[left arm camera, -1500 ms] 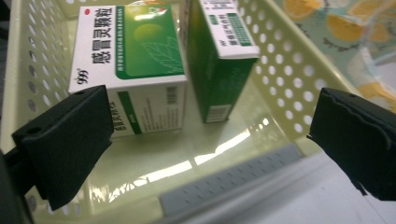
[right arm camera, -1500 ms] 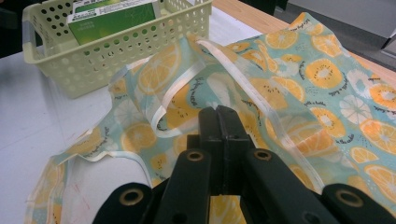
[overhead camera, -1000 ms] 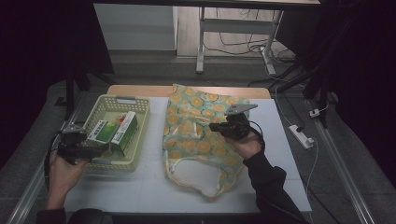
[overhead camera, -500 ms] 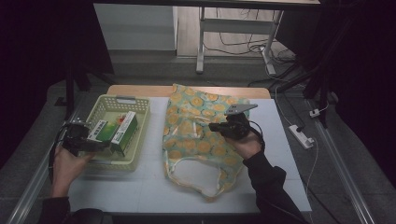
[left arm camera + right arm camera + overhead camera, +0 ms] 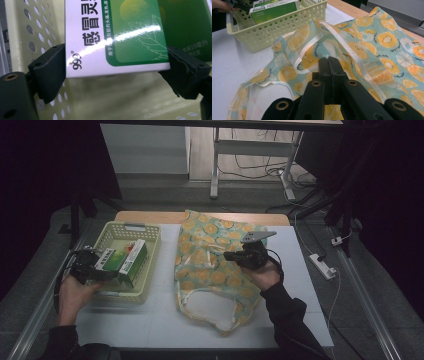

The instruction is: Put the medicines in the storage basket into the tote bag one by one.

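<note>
Left tongs (image 5: pixel 102 271): jaws just closing, now set against both short sides of the green-and-white cardboard medicine box (image 5: pixel 112 37), one black pad on each edge. Contact visible on either side in the left gripper view; firmness of the grip not yet proven.

Medicine box location: inside the pale yellow perforated plastic basket (image 5: pixel 131 226), lying tilted against the near wall, a second green box just beside it. No lift so far.

Change over the last second: left hand brought a little further into the basket, jaws narrowed from wide open to box width. Meaning for the work in hand: reach finished, grasp being made, removal from the basket likely next.

Right tongs (image 5: pixel 231 255): jaws fully closed, tips together, resting over the teal fabric bag printed with orange slices (image 5: pixel 215 270), near its white handle strap (image 5: pixel 308 48). Impossible to tell whether any cloth is pinched between them. No movement on this side.

Bag laid flat on the white counter (image 5: pixel 150 320), just beside the basket, mouth toward the person.

Before lifting: confirm a square hold on the glossy carton, then raise clear of the basket rim
</note>
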Demonstrator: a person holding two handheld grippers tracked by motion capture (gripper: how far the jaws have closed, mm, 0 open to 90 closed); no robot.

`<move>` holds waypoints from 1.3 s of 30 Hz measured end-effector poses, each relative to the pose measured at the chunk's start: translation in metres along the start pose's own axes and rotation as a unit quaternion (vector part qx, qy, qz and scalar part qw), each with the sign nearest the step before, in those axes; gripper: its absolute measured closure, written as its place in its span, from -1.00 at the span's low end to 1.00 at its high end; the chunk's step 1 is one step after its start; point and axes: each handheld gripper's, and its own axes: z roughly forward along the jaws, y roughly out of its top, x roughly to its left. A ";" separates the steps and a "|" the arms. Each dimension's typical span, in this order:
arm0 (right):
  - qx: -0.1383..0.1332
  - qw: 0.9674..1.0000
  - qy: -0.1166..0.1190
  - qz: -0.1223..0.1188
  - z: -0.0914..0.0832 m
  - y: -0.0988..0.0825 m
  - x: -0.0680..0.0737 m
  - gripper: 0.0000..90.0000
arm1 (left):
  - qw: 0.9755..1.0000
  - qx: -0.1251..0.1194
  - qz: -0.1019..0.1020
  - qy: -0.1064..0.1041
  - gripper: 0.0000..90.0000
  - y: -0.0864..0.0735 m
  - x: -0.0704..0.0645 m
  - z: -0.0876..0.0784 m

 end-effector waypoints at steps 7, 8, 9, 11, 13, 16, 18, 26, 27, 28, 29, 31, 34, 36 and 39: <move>-0.001 1.000 0.000 0.002 0.000 -0.001 -0.001 1.00 | 1.000 -0.011 -0.001 0.001 -0.63 -0.003 0.001 -0.002; -0.002 1.000 0.000 0.001 0.000 -0.001 -0.001 1.00 | 1.000 -0.011 -0.001 0.001 -0.62 -0.003 0.001 -0.002; -0.001 1.000 -0.001 0.001 0.000 -0.001 -0.001 1.00 | 1.000 -0.011 -0.003 0.005 -0.62 -0.003 0.001 -0.002; -0.002 1.000 0.000 0.001 0.000 -0.001 -0.001 1.00 | 1.000 -0.013 -0.007 0.010 -0.62 -0.004 0.002 -0.003; -0.003 1.000 0.000 0.002 0.000 -0.001 -0.001 1.00 | 1.000 -0.017 -0.011 0.012 -0.62 -0.005 0.003 -0.005; -0.002 1.000 -0.001 0.003 -0.001 -0.001 -0.002 1.00 | 0.999 -0.031 -0.017 0.007 -0.62 -0.007 0.005 -0.009; -0.003 1.000 -0.001 0.004 -0.001 -0.001 -0.002 1.00 | 0.999 -0.041 -0.020 0.006 -0.62 -0.008 0.006 -0.014; 0.000 1.000 -0.003 0.000 0.000 -0.001 -0.002 1.00 | 0.996 -0.080 -0.023 0.010 -0.62 -0.012 0.003 -0.031; 0.000 1.000 -0.003 0.001 0.000 -0.002 -0.002 1.00 | 0.996 -0.085 -0.023 0.011 -0.61 -0.012 0.002 -0.033; 0.001 1.000 -0.002 0.001 0.000 -0.002 -0.002 1.00 | 0.996 -0.089 -0.023 0.011 -0.61 -0.013 0.002 -0.035; 0.001 1.000 -0.003 0.001 0.000 -0.002 -0.002 1.00 | 0.995 -0.094 -0.023 0.012 -0.61 -0.013 0.001 -0.038; -0.002 1.000 -0.003 0.002 -0.001 -0.001 -0.002 1.00 | 0.995 -0.101 -0.021 0.014 -0.61 -0.014 0.001 -0.043; -0.003 1.000 -0.005 -0.001 -0.002 -0.001 -0.002 1.00 | 0.993 -0.114 -0.021 0.015 -0.61 -0.015 0.002 -0.049; -0.004 1.000 -0.005 -0.001 -0.002 -0.002 -0.002 1.00 | 0.992 -0.121 -0.022 0.013 -0.61 -0.016 0.003 -0.053; -0.003 1.000 -0.006 0.001 -0.001 -0.002 -0.003 1.00 | 0.991 -0.130 -0.022 0.013 -0.61 -0.017 0.001 -0.057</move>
